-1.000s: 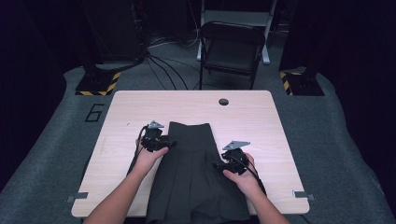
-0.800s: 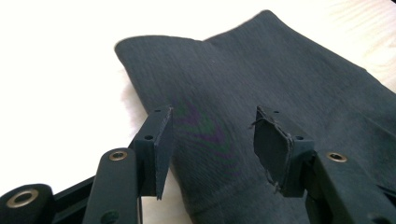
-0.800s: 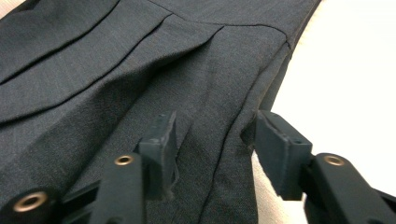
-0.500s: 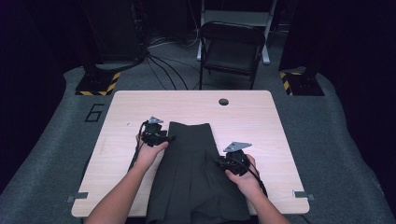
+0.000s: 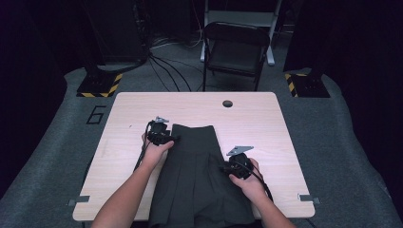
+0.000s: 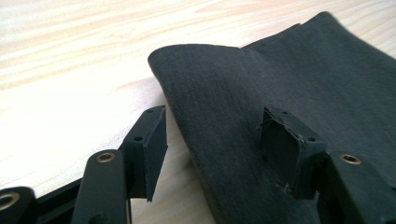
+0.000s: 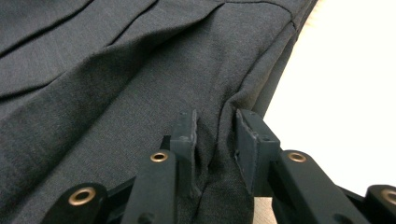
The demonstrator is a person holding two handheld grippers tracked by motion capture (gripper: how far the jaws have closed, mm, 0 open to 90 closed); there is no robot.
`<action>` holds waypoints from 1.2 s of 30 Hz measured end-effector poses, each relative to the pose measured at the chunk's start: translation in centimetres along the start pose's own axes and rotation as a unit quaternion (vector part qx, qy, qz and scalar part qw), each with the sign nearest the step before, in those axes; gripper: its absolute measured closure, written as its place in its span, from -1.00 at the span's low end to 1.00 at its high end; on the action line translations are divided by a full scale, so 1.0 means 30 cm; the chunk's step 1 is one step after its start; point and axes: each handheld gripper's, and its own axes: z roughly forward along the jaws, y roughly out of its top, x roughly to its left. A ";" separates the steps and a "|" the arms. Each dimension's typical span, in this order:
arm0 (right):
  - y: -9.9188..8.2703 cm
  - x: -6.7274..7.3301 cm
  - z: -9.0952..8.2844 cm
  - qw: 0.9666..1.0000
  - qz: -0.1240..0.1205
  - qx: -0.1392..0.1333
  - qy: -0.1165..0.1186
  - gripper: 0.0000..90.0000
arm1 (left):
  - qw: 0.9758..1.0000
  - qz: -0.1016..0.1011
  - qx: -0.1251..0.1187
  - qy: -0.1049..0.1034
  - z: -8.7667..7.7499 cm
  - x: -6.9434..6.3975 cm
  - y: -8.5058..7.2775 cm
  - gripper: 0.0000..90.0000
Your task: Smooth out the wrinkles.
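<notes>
By the table's (image 5: 266,142) near edge the right gripper (image 5: 227,167) has just closed its fingers, pinching a fold at the dark skirt's (image 5: 199,180) side, while farther off the left gripper (image 5: 175,138) has slid to the waistband corner, its fingers spreading around it, ready to grip.

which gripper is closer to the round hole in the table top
Left. The left gripper sits at the skirt's waistband corner, nearer the far edge where the hole is. The right gripper is on the skirt's side edge, closer to the person.

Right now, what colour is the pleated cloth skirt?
Dark charcoal grey pleated skirt, clearest in the right gripper view.
</notes>
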 end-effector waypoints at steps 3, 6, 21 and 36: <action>-0.006 0.001 0.002 1.000 0.002 -0.004 0.001 0.45 | 1.000 0.000 -0.007 0.000 0.014 0.007 -0.002 -0.17; -0.007 0.007 0.000 1.000 0.005 -0.003 0.000 0.43 | 1.000 -0.009 -0.002 0.001 0.029 0.007 0.001 -0.23; -0.016 0.005 0.005 1.000 0.003 0.001 0.000 0.39 | 1.000 0.001 0.017 -0.007 0.094 -0.002 0.013 -0.30; -0.026 0.017 -0.010 1.000 0.011 -0.003 0.004 0.30 | 1.000 0.008 0.021 -0.008 0.110 -0.014 0.034 -0.06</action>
